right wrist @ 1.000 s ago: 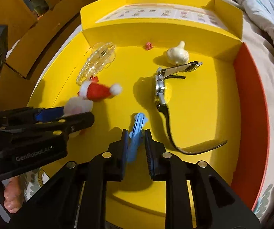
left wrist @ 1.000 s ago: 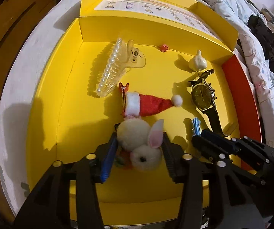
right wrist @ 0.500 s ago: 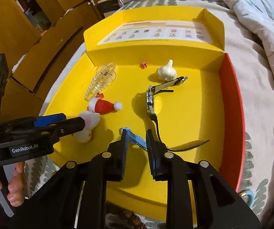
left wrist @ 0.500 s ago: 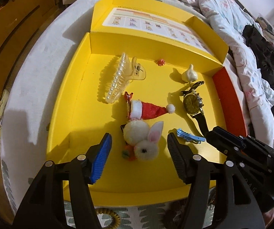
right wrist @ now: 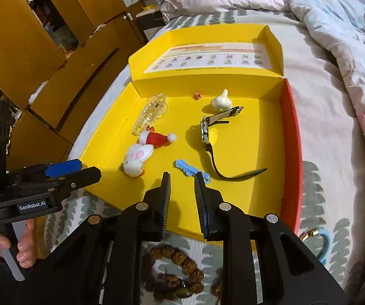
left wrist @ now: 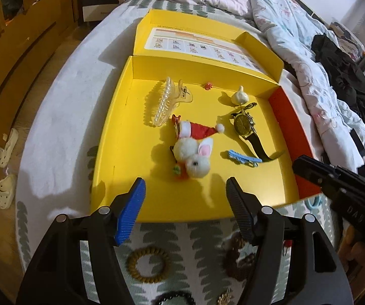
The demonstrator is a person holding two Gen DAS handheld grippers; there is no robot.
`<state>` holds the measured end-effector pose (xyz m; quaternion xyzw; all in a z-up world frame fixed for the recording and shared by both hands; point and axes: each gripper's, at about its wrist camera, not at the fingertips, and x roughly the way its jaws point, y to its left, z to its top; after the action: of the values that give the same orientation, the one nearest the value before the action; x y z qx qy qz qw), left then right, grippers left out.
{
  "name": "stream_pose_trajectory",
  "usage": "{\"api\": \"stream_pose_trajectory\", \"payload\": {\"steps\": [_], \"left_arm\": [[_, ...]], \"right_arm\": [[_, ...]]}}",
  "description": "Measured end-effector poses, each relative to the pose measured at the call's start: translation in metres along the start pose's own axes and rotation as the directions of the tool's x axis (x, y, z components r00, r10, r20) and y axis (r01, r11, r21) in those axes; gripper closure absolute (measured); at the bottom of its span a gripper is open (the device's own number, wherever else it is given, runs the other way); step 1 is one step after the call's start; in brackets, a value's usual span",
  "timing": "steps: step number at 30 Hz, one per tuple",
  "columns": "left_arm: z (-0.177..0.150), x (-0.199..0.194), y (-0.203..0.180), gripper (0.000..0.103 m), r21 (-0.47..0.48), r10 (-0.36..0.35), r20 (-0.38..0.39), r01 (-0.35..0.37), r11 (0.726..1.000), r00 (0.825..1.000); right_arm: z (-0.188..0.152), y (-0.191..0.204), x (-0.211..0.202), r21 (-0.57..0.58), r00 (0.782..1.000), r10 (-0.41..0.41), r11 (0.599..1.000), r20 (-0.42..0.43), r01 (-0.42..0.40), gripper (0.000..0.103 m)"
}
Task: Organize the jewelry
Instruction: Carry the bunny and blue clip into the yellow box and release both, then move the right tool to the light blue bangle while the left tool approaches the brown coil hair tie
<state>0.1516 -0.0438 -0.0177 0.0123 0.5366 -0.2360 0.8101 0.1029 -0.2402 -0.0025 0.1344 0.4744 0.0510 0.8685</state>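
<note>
An open yellow box (left wrist: pixel 131 152) on the bed holds a white bunny plush (left wrist: pixel 195 158), a Santa hat clip (left wrist: pixel 199 130), a pearl hair claw (left wrist: pixel 165 104), a watch (left wrist: pixel 244 125), a blue clip (left wrist: pixel 243 158), a garlic-shaped piece (left wrist: pixel 240 96) and a tiny red star (left wrist: pixel 208 85). My left gripper (left wrist: pixel 185 203) hovers over the box's near edge, its jaws opening with nothing between them. In the right wrist view, my right gripper (right wrist: pixel 182 198) has a narrow gap between its pads and holds nothing. The blue clip (right wrist: pixel 190 169) lies just beyond its tips.
On the patterned bedspread in front of the box lie a brown coil hair tie (left wrist: pixel 148 267), a brown scrunchie (left wrist: pixel 238 259), a black bead bracelet (left wrist: pixel 174 297) and a light blue ring (right wrist: pixel 326 244). Rumpled bedding (left wrist: pixel 296 38) lies at the right. Wooden cabinets (right wrist: pixel 30 38) stand left.
Both grippers have drawn back and up out of the box. The left's jaws widened off the bunny. The right let go of the blue clip, which now lies flat on the box floor.
</note>
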Motion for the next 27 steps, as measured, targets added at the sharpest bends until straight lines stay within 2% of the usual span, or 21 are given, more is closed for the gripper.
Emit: {"api": "stream_pose_trajectory", "payload": {"steps": [9, 18, 23, 27], "left_arm": [[-0.030, -0.023, 0.001, 0.035, 0.016, 0.008, 0.044, -0.009, 1.000, 0.999], [-0.058, -0.030, 0.010, 0.035, 0.015, 0.036, 0.055, -0.037, 0.999, 0.998], [-0.072, -0.030, 0.017, 0.035, 0.000, 0.057, 0.052, -0.057, 0.998, 0.997], [-0.081, -0.025, 0.017, 0.035, 0.002, 0.064, 0.036, -0.064, 0.998, 0.997]], "right_arm": [[-0.025, -0.016, -0.041, 0.039, 0.998, -0.034, 0.999, 0.046, 0.032, 0.078], [-0.048, -0.060, -0.089, 0.111, 0.990, -0.102, 0.990, 0.097, 0.091, 0.078], [-0.060, -0.085, -0.090, 0.145, 0.985, -0.159, 0.978, 0.064, 0.149, 0.078], [-0.068, -0.100, -0.072, 0.156, 0.981, -0.192, 0.969, -0.001, 0.190, 0.078]]}}
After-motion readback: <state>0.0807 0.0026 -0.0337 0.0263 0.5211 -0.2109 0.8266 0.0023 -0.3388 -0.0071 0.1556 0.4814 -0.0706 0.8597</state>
